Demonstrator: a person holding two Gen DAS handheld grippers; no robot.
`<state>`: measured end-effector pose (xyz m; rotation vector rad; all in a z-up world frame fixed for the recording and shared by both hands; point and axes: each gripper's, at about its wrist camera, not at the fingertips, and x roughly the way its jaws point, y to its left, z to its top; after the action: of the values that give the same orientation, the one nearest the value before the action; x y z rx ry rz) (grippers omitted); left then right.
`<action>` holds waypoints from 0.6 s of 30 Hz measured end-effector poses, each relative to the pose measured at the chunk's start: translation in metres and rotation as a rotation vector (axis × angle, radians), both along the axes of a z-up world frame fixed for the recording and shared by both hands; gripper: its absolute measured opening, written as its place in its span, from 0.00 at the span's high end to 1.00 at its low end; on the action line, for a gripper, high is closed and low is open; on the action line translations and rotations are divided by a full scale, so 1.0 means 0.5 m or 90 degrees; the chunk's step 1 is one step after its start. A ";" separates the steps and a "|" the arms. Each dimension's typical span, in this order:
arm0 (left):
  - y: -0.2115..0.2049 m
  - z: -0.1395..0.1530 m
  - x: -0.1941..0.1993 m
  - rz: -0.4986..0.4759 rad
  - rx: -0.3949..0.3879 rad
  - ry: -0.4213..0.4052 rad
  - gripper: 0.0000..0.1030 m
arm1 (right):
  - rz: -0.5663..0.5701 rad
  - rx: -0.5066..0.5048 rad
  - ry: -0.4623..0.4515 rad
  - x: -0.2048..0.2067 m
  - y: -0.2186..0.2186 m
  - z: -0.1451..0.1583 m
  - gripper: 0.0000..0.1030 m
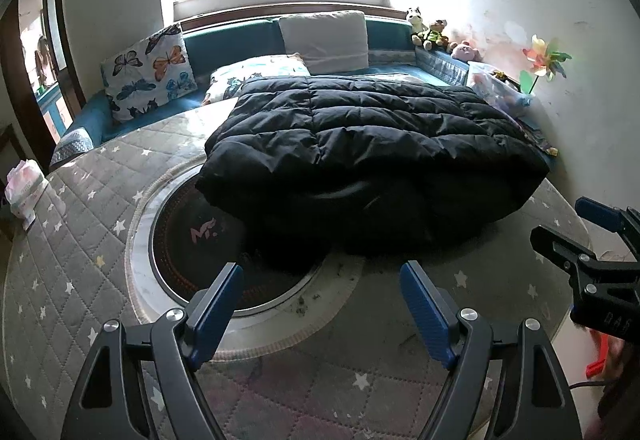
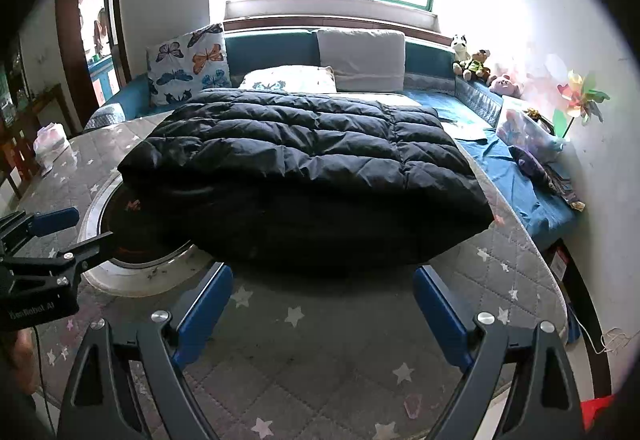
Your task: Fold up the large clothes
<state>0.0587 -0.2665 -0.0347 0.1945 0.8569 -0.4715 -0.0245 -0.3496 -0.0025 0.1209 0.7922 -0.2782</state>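
Observation:
A black quilted down jacket [image 1: 372, 152] lies folded in a thick bundle on the round table with a grey star-pattern cover [image 1: 72, 280]. It also shows in the right wrist view [image 2: 304, 176]. My left gripper [image 1: 322, 272] is open and empty, just short of the jacket's near edge. My right gripper [image 2: 322, 276] is open and empty, its fingertips close to the jacket's near edge. The right gripper also shows at the right edge of the left wrist view [image 1: 576, 224], and the left gripper at the left edge of the right wrist view [image 2: 76, 228].
A round dark hotplate [image 1: 200, 240] is set in the table's middle, half under the jacket. Behind stands a blue sofa [image 1: 224, 44] with pillows, plush toys [image 1: 432, 32] and a pinwheel [image 1: 544, 60]. A doorway is at the left.

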 end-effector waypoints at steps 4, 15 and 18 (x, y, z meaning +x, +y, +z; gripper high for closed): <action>0.000 0.001 -0.003 0.000 0.002 -0.002 0.16 | 0.001 0.003 -0.002 0.001 0.000 0.000 0.03; 0.000 0.001 -0.003 0.001 0.002 -0.002 0.17 | 0.002 0.002 0.000 0.000 0.006 0.002 0.03; 0.000 0.001 -0.003 0.000 0.003 -0.003 0.16 | 0.006 -0.001 0.000 0.001 0.004 0.006 0.03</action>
<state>0.0572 -0.2666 -0.0344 0.1993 0.8543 -0.4683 -0.0239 -0.3478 0.0003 0.1164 0.7922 -0.2702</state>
